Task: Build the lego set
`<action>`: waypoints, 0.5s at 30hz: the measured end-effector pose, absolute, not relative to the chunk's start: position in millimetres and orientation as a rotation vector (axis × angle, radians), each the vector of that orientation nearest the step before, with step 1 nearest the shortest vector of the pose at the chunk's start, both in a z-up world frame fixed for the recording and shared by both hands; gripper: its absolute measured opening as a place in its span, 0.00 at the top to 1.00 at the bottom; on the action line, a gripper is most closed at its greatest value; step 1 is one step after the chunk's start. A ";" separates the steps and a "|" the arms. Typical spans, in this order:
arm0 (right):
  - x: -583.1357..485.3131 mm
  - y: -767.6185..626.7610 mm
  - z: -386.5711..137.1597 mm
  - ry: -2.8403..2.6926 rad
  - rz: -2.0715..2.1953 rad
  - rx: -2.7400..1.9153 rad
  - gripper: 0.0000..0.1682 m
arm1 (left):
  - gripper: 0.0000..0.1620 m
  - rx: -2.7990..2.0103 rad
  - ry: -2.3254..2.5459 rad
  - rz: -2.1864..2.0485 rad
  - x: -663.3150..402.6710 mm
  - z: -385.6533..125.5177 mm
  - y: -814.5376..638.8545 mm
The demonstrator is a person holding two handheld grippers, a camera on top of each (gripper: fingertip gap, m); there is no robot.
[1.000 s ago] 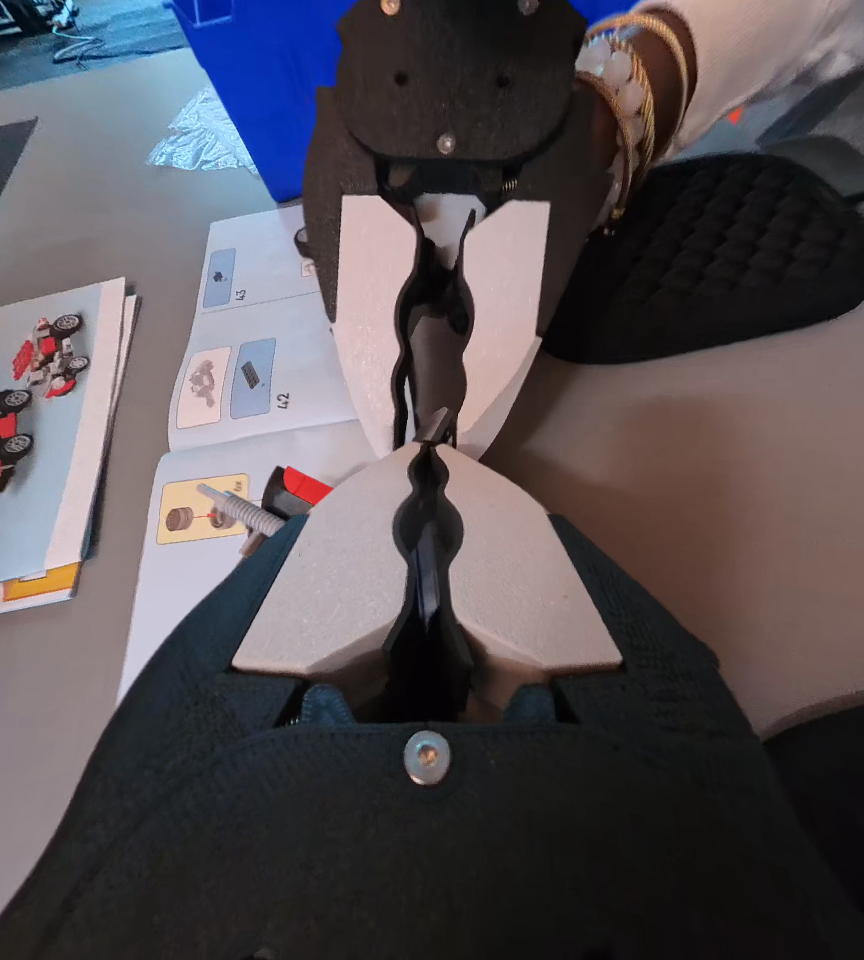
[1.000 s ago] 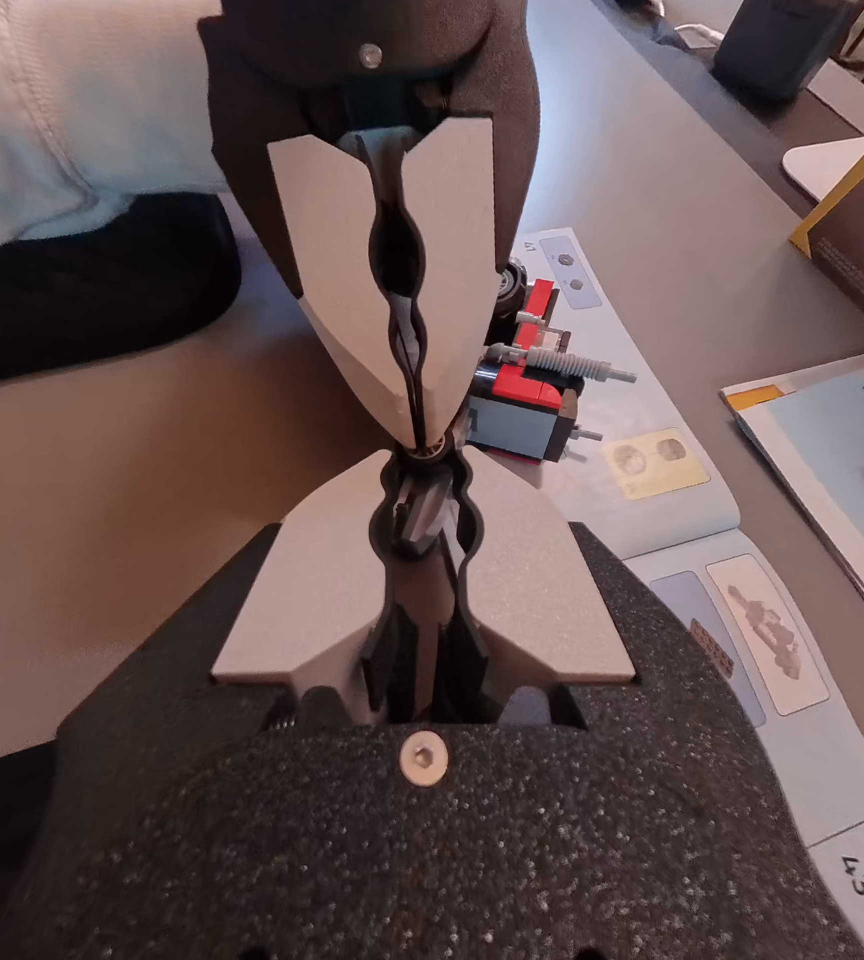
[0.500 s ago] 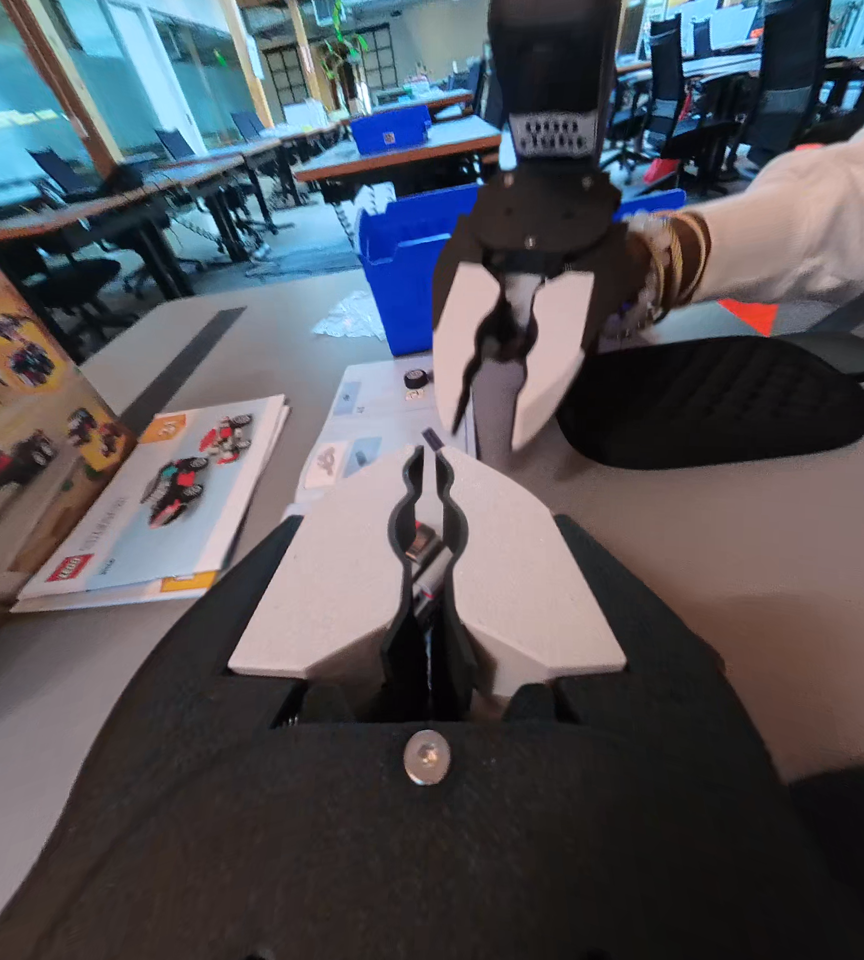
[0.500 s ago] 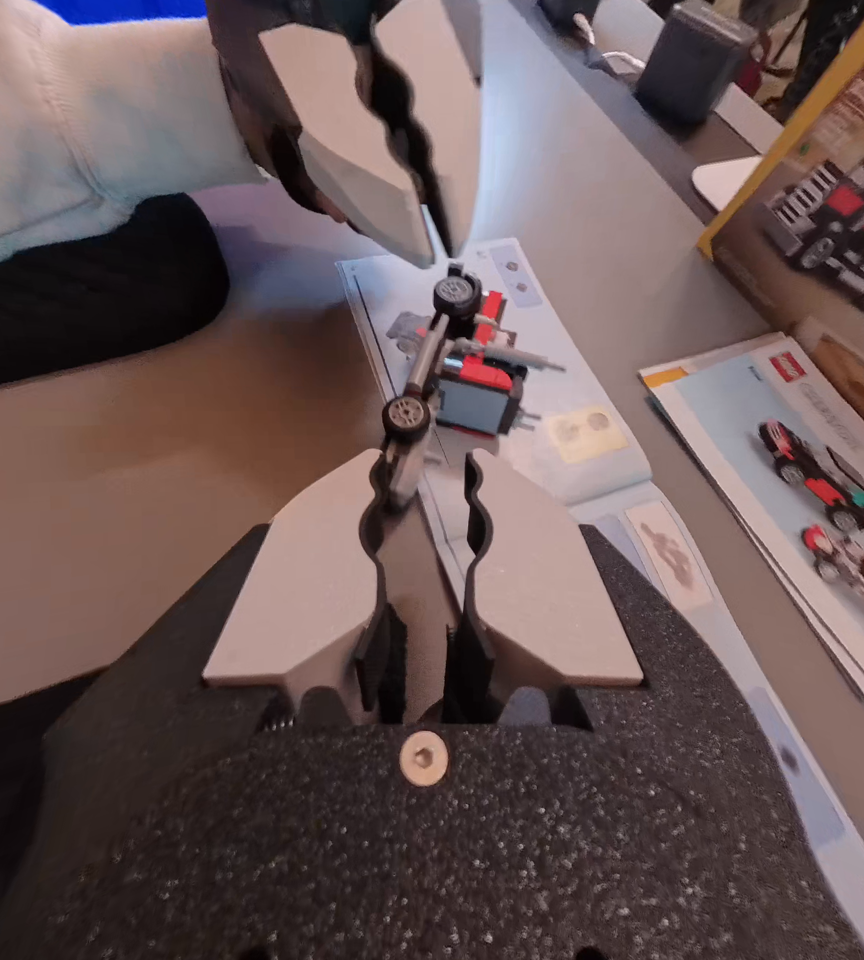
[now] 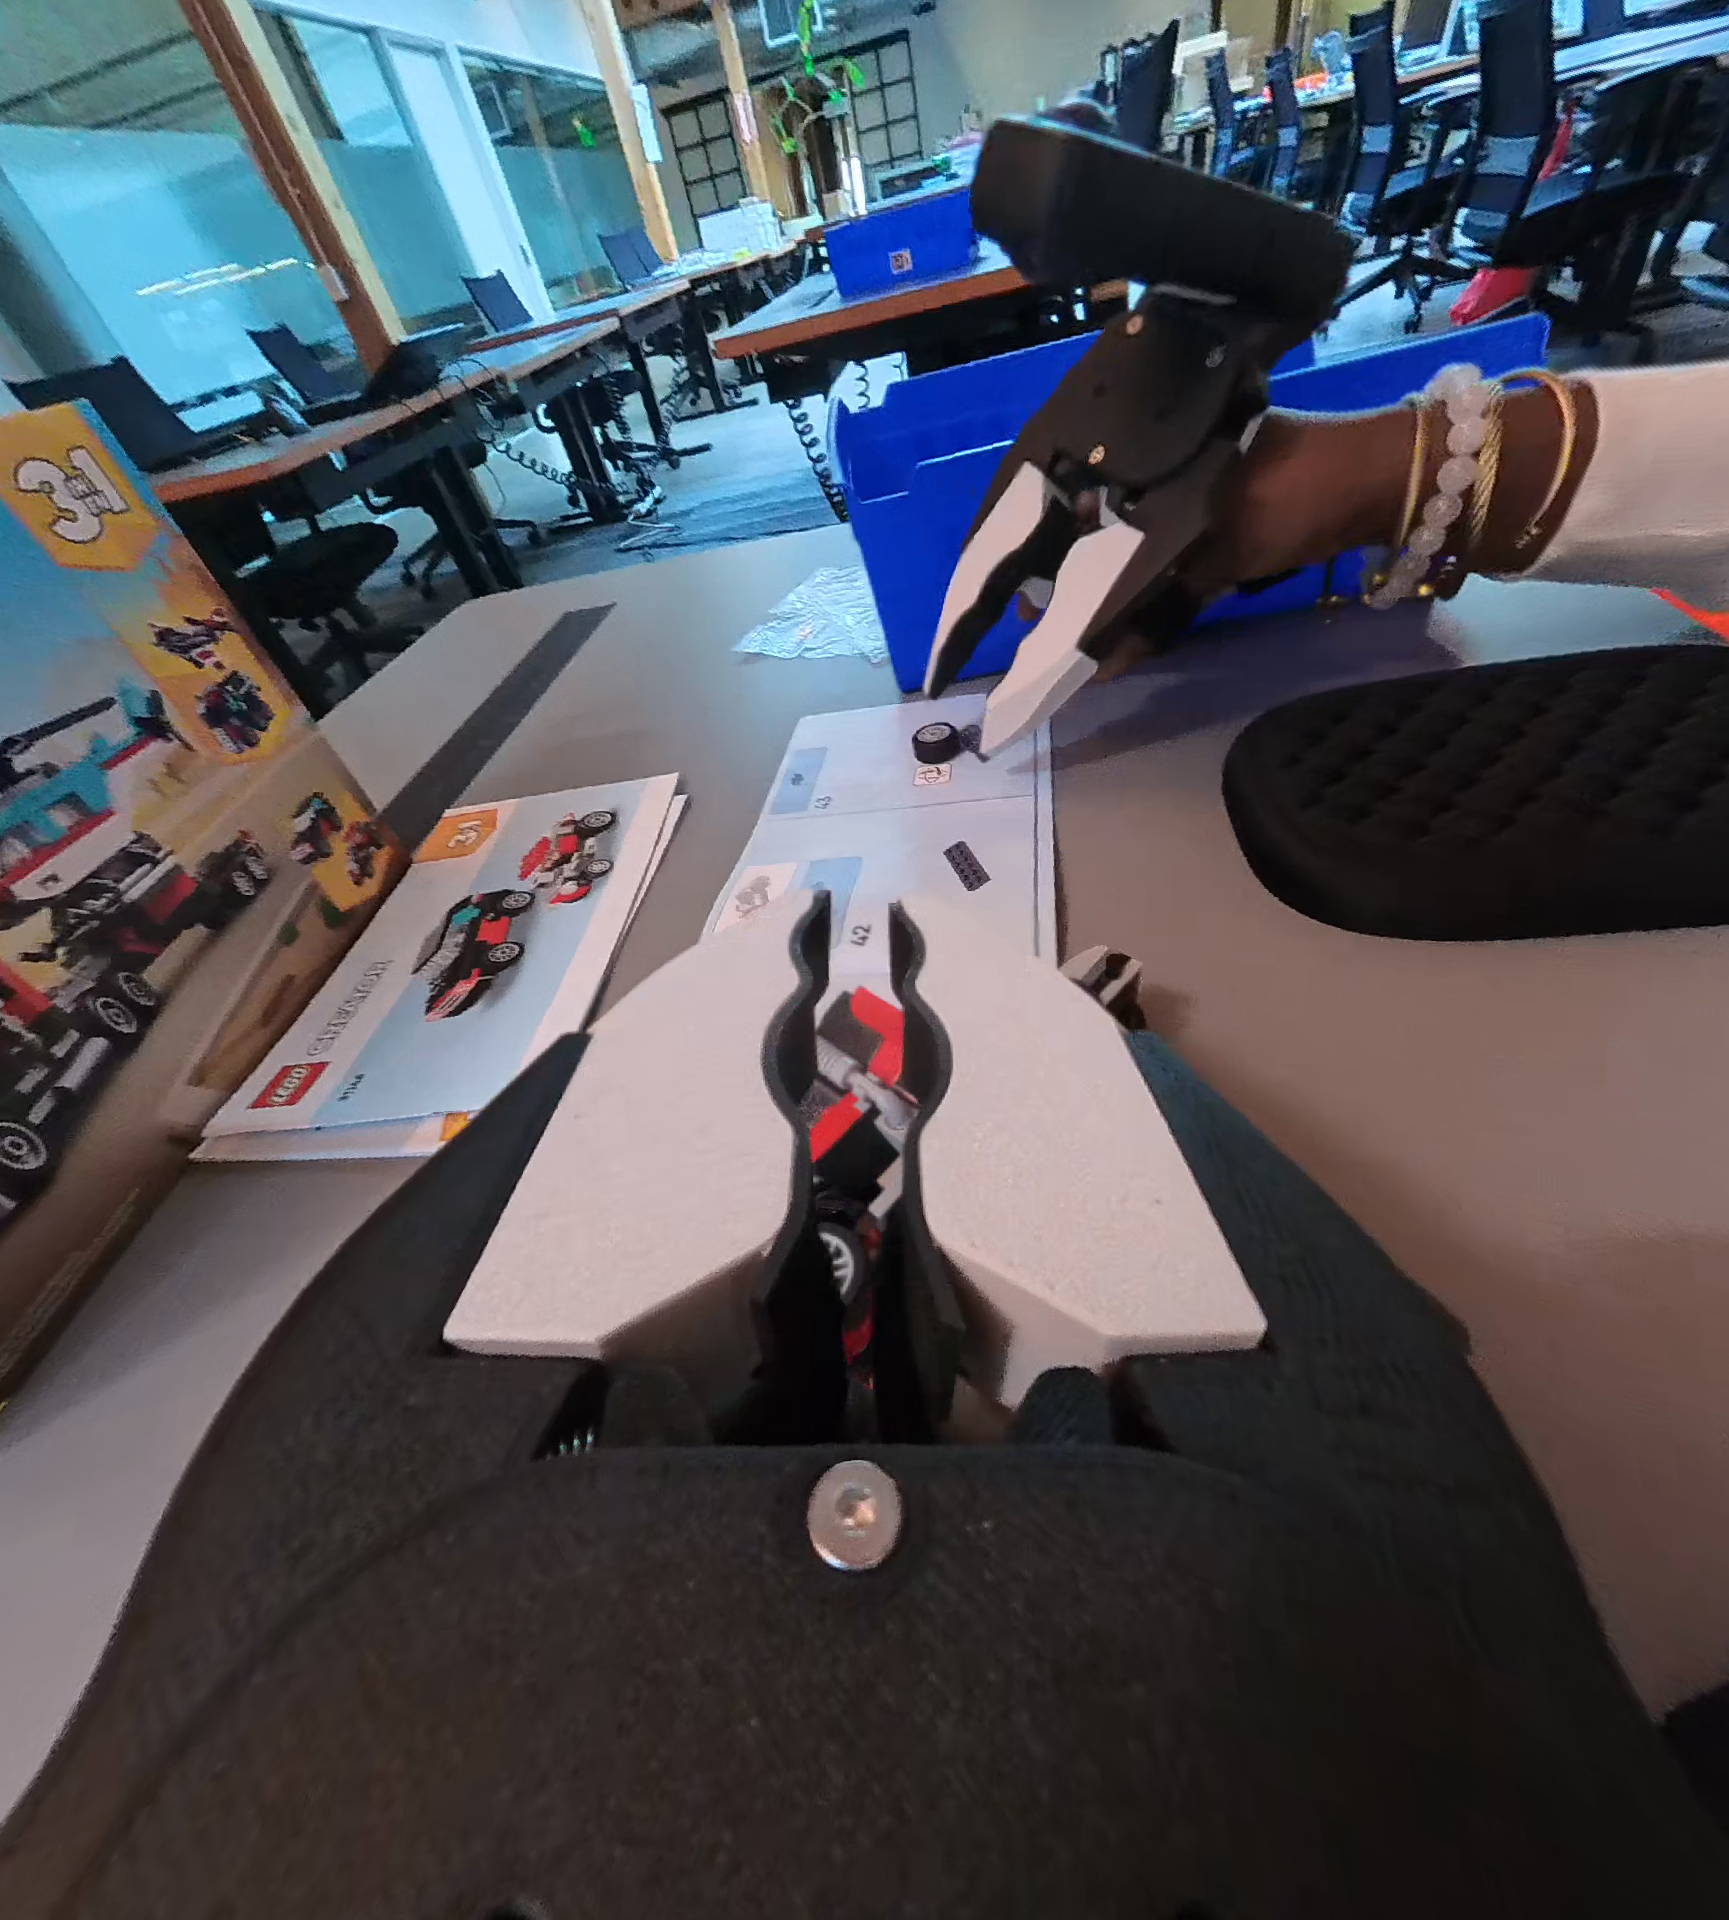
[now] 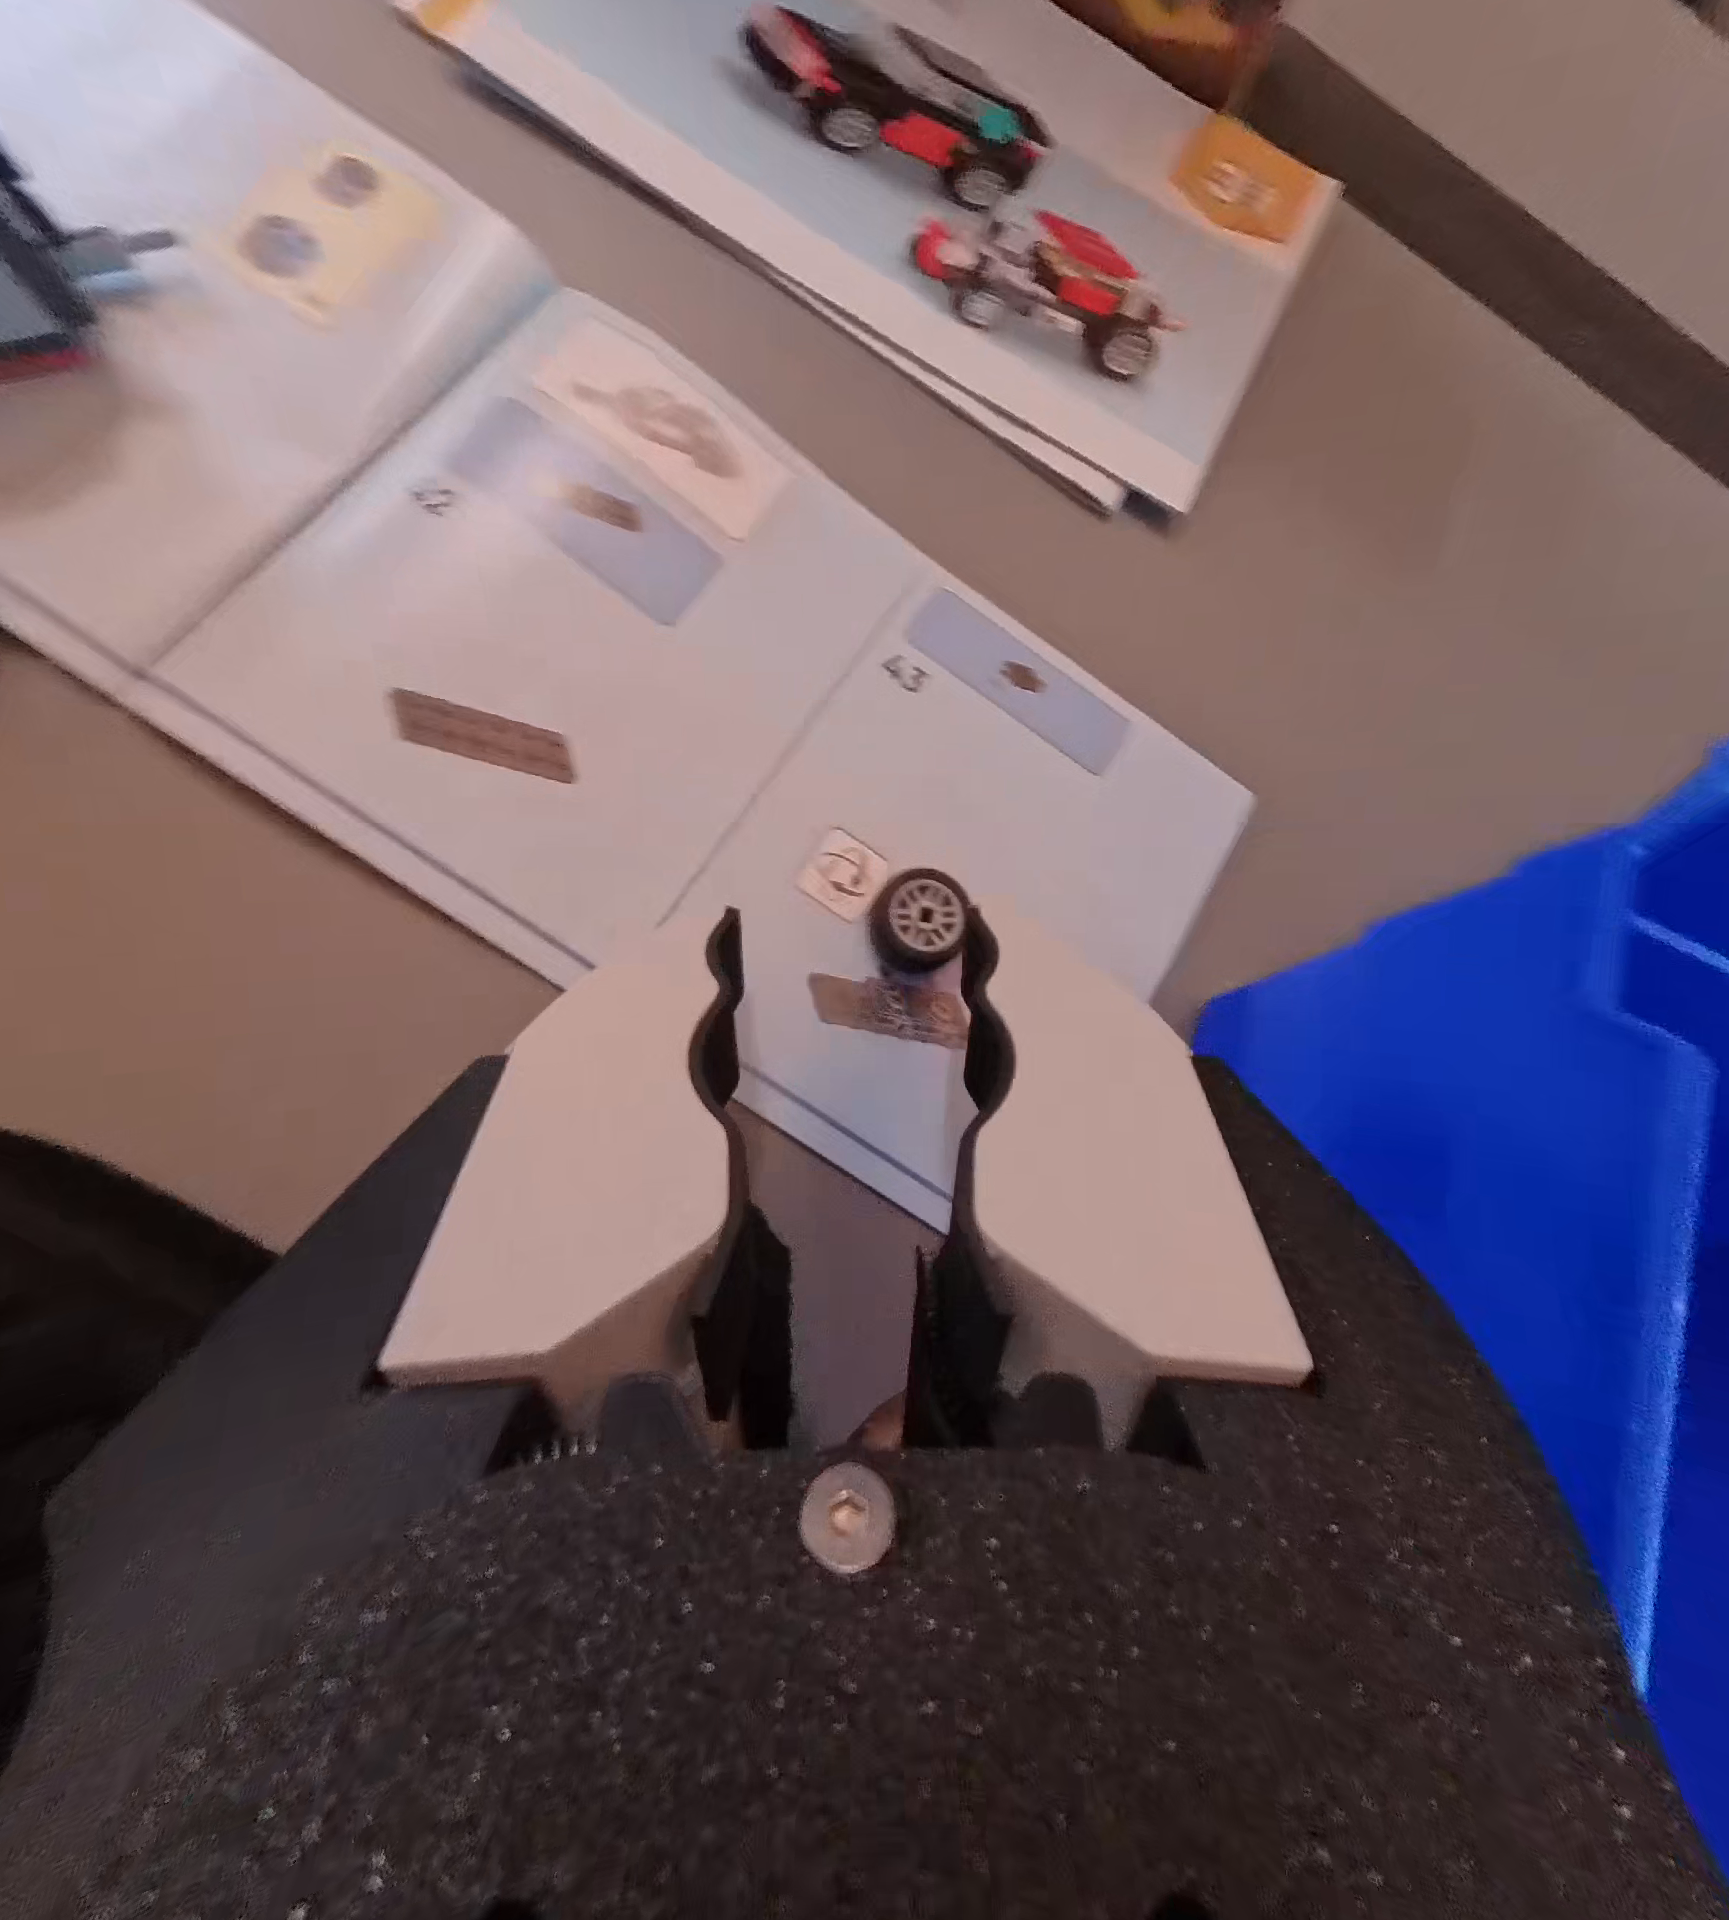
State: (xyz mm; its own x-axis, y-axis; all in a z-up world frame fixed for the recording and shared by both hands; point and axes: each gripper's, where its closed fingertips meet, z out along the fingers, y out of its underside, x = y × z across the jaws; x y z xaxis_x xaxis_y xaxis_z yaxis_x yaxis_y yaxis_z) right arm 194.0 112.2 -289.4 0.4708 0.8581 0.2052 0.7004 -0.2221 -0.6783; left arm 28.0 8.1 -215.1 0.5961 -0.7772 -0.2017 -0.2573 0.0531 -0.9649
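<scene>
A partly built red and black lego model (image 5: 855, 1049) lies on the open instruction booklet (image 5: 901, 821), right under my left gripper (image 5: 857, 916). The left jaws stand a little apart above it and grip nothing. My right gripper (image 6: 855, 925) is open over the booklet's far page (image 6: 1047, 790). A small black wheel with a grey hub (image 6: 925, 923) lies on the page just inside its right fingertip (image 6: 1047, 997). In the left wrist view the right gripper (image 5: 966, 717) points down at that wheel (image 5: 935, 741). A dark flat plate (image 5: 966, 864) lies on the booklet, also visible in the right wrist view (image 6: 481, 732).
A blue bin (image 6: 1462, 1195) stands just right of the right gripper, seen behind it in the left wrist view (image 5: 933, 488). A second booklet (image 5: 486, 935) and the lego box (image 5: 60, 831) lie at left. A black padded cushion (image 5: 1525, 790) is at right. One gripper's finger ends stand about 20 cm off the other's.
The two grippers were shut tip to tip over the model. They have parted: the right one moved to the booklet's far page and opened at the wheel, the left one opened above the model.
</scene>
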 end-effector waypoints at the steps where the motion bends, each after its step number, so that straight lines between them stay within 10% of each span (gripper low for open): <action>1: 196.5 114.5 -290.5 -1.265 0.274 -1.994 0.76 | 0.93 -1.510 0.911 -0.490 27.0 -215.0 8.4; 15: 177.7 116.2 -286.6 -1.315 0.413 -1.908 0.87 | 0.93 -1.542 0.990 -0.549 36.7 -226.8 2.4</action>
State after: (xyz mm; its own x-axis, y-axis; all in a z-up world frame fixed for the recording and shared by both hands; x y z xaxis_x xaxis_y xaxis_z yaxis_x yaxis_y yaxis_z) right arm 177.7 116.2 -286.6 0.4154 0.8966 0.1532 0.6477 -0.1733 -0.7419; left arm 36.7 2.4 -226.8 0.5327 -0.8273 -0.1786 -0.2866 0.0222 -0.9578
